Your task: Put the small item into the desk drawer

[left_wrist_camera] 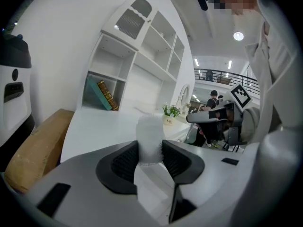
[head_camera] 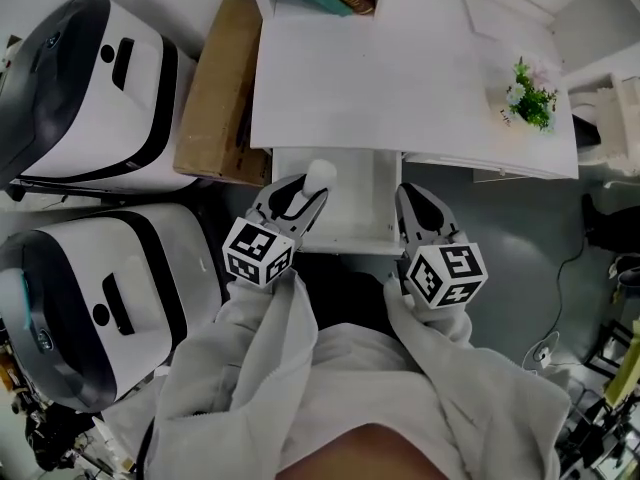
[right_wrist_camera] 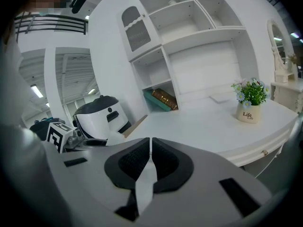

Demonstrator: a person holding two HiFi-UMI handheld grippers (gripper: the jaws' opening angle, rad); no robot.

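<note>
The left tool (left_wrist_camera: 150, 151) clamps one small white fuzzy item (left_wrist_camera: 150, 135); the right tool (right_wrist_camera: 150, 156) is closed and empty. One open drawer (head_camera: 352, 200) lies just below both.

Two bulky white machines with black bands sit on the floor to the left, one farther (head_camera: 100, 78) and one nearer (head_camera: 90, 298). A flat brown cardboard box (head_camera: 215, 88) lies between the farther machine and the white desk (head_camera: 400, 78), its edge just beside the desk's left side. At the far end of the desk stands a white shelf unit (right_wrist_camera: 189, 27); its low left cubby holds a teal book (right_wrist_camera: 156, 101) leaning with a brown book (right_wrist_camera: 165, 97). A small potted plant (head_camera: 528, 96) with green leaves and pale flowers stands at the desk's right end. A thin cable (head_camera: 560, 268) trails over the grey floor on the right.
</note>
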